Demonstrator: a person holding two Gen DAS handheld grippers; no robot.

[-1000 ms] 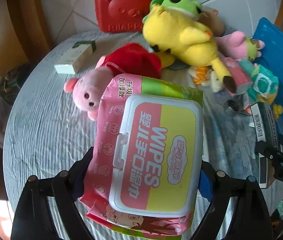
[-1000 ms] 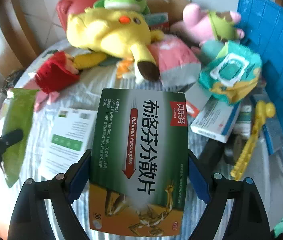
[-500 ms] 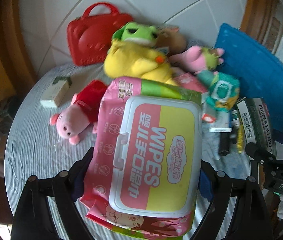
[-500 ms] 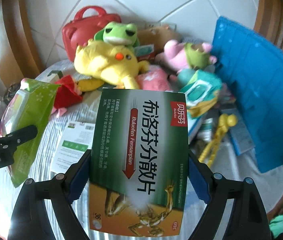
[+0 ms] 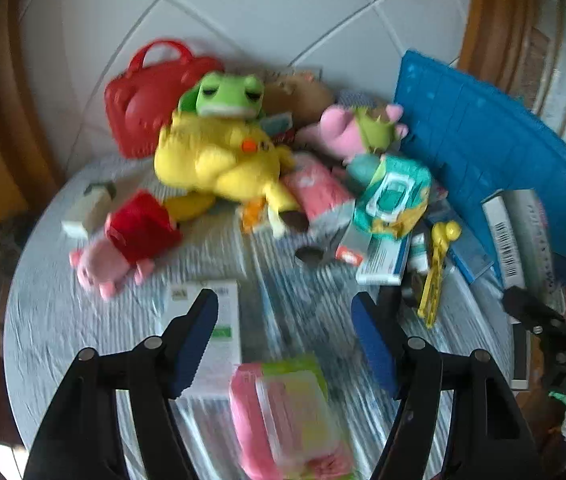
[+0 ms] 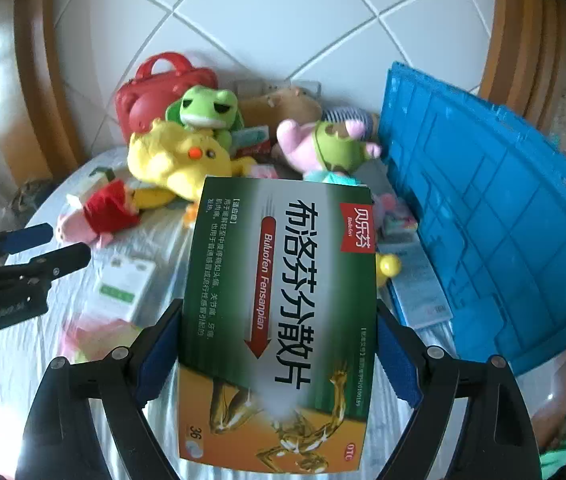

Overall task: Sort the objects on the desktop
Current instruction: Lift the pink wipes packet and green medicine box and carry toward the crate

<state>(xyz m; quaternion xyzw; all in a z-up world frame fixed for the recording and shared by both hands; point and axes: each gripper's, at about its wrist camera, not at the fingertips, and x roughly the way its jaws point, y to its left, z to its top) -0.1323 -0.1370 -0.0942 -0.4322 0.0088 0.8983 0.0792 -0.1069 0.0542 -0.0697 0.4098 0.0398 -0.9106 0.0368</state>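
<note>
My left gripper (image 5: 283, 300) hangs above the round table, its jaws closing with nothing between them. Below it, blurred, the pink and green wipes pack (image 5: 287, 416) is on the striped cloth beside a white and green box (image 5: 219, 332). In the right wrist view the pack (image 6: 95, 336) shows as a pink smear under the left gripper (image 6: 43, 248). My right gripper (image 6: 279, 312) is shut on a green and orange medicine box (image 6: 279, 320), held flat above the table. That box's barcoded side (image 5: 511, 240) shows at the right edge of the left wrist view.
Plush toys crowd the back: a yellow one (image 5: 219, 160), a frog (image 5: 227, 92) and a pink pig in red (image 5: 123, 244). Behind them stands a red case (image 5: 143, 96). A blue crate (image 6: 483, 208) fills the right side. A teal wipes pack (image 5: 395, 196), boxes and a yellow clip (image 5: 439, 272) lie beside it.
The wipes pack has left the left gripper's jaws and now sits below them on the table. Both grippers have risen and pulled back, the right one still holding its box.
</note>
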